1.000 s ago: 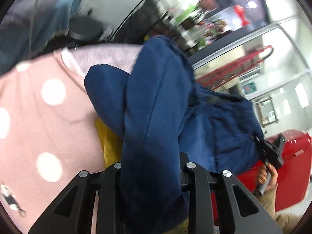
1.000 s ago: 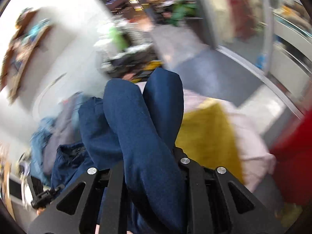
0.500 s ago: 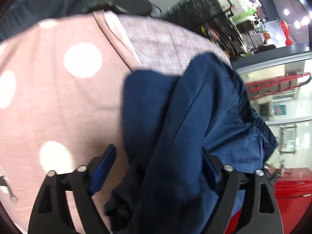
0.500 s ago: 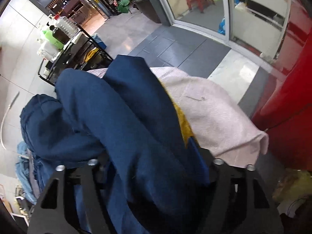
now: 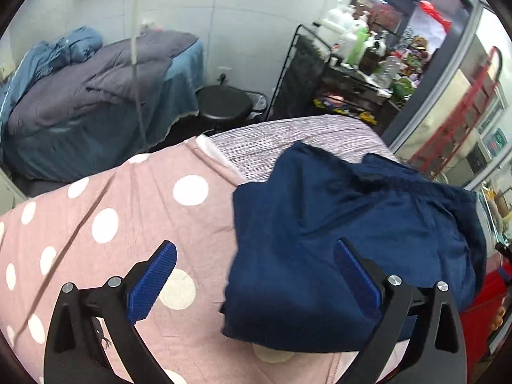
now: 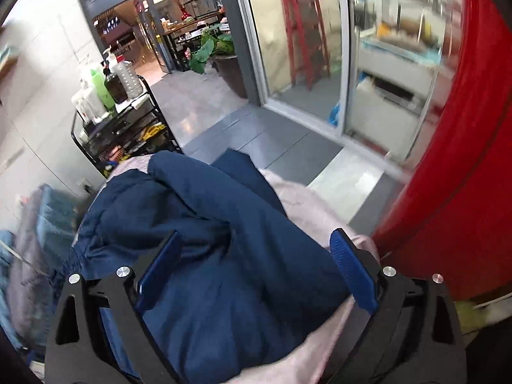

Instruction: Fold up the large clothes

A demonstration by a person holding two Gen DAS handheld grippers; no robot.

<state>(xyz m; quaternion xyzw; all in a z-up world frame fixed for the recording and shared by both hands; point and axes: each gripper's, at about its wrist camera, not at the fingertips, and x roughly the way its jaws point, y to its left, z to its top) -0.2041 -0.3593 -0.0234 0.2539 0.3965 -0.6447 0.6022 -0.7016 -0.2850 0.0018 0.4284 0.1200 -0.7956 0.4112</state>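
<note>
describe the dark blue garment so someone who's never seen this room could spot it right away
Find the pink sheet with white polka dots covering the work surface in the foreground. On its right side lies the navy garment, loosely folded into a thick bundle. It is the only dark, plain-coloured cloth there, against the dotted pink and the pale striped fabric behind it.

Shop-like back room, blanket-covered bed [image 5: 96, 96], trolley of bottles [image 6: 108, 96], glass doors [image 6: 304, 48] onto storefronts

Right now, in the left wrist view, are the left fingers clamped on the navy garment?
No. The left gripper is opening, blue fingers wide apart, pressing nothing; the navy garment lies on the polka-dot sheet.
</note>
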